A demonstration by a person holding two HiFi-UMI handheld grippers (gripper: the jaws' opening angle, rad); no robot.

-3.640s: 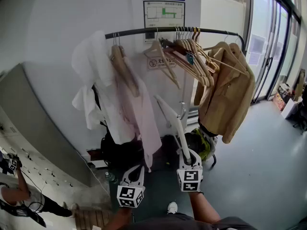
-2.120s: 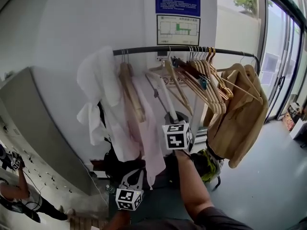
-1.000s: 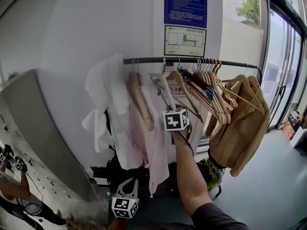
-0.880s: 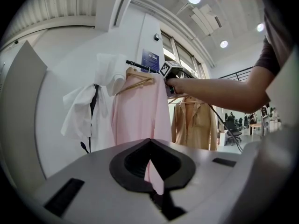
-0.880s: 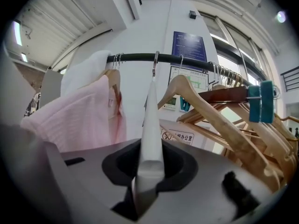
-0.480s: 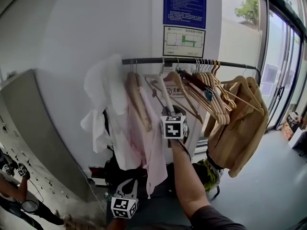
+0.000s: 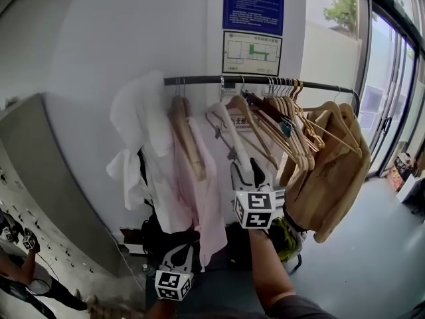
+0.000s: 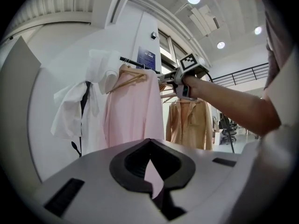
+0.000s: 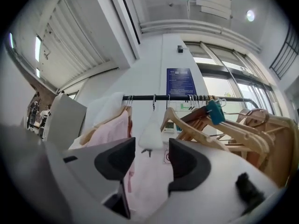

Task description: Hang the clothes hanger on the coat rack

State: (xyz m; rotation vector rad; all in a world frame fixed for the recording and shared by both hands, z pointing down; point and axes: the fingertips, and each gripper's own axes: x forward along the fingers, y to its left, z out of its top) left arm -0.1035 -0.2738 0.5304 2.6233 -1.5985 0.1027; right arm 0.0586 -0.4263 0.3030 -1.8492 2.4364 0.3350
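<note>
A white clothes hanger [image 7: 232,133] hangs by its hook on the black rail of the coat rack [image 7: 199,80], between a pink shirt and a row of wooden hangers. My right gripper [image 7: 248,171] sits just below and in front of it. Its jaws are opening and its pads touch nothing. In the right gripper view the white hanger [image 9: 151,133] hangs just ahead of the right gripper [image 9: 152,161], hooked on the rail [image 9: 187,97]. Low down, my left gripper [image 7: 178,252] points at the clothes, shut and empty. The left gripper [image 8: 152,190] sees the pink shirt [image 8: 133,111] ahead.
Several wooden hangers [image 7: 282,121] and a tan jacket [image 7: 332,171] fill the rail's right end. A pink shirt [image 7: 199,185] and a white garment [image 7: 139,125] hang at its left. A grey cabinet [image 7: 40,178] stands at the left, and glass doors [image 7: 392,98] at the right.
My right gripper carried the white hanger up to the rail, opened, and has drawn back and down. The hanger stays on the rail. The left gripper has stayed low.
</note>
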